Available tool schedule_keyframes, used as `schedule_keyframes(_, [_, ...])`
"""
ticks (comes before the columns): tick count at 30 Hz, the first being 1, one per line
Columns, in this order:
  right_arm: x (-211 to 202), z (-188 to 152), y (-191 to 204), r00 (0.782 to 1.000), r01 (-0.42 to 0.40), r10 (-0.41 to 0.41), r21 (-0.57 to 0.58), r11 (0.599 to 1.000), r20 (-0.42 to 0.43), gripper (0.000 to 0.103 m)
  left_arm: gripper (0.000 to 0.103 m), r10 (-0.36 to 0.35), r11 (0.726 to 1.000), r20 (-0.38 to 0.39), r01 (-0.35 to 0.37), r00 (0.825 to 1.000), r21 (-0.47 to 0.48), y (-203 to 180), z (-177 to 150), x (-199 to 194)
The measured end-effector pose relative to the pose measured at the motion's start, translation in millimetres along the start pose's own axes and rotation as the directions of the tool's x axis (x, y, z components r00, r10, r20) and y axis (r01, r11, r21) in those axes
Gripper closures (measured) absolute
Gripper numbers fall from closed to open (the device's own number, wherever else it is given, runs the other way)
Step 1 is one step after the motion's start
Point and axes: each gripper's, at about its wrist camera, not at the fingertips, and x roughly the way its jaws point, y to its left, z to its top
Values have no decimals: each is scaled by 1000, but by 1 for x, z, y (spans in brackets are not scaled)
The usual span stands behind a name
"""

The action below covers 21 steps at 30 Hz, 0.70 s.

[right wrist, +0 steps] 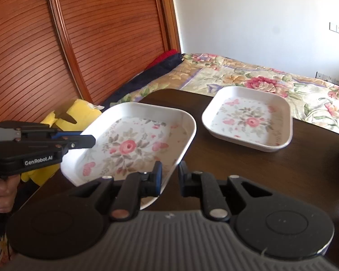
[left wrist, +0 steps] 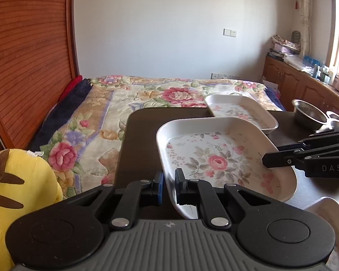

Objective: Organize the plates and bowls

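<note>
Left wrist view. The near floral plate [left wrist: 217, 158] occupies the centre and lower right of the frame, raised off the dark table [left wrist: 142, 140] and tilted. Its near-left rim is seen passing between the fingers of the left gripper [left wrist: 169, 188], which stand at a narrow gap with one blue pad outside the wall and one inside; the rim is judged clamped. At the right edge of the frame the right gripper [left wrist: 273, 158] is seen reaching in over the plate's opposite rim. The second floral plate [left wrist: 239, 110] lies flat on the table beyond, in the upper right of the frame, with a steel bowl [left wrist: 309, 113] further right.

Right wrist view. The same raised plate [right wrist: 133, 144] sits left of centre. Its near-right rim runs down between the fingers of the right gripper [right wrist: 170, 180]; the left finger is against the inner wall, while a gap shows between the rim and the right finger, so a firm hold cannot be confirmed. The left gripper [right wrist: 88, 139] is seen at the left edge, closed on the far rim, held by a hand [right wrist: 2, 194]. The second plate [right wrist: 248, 119] lies up and to the right of the claw, well apart.

Finding: the stacking target is judged to lie forward and rightward, nearer the right gripper; the held plate must be levelled before it is lowered.
</note>
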Motion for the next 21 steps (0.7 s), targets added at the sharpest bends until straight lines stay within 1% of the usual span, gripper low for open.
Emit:
schedule_keyframes(12, [-57, -34, -5, 997, 29, -31, 27, 999, 69, 86, 92, -26, 998, 24, 25, 999, 50, -44, -17, -40])
schedule_keyframes(21, [-88, -59, -7, 994, 51, -56, 53, 997, 97, 86, 92, -49, 996, 30, 46, 998, 71, -74, -32, -67])
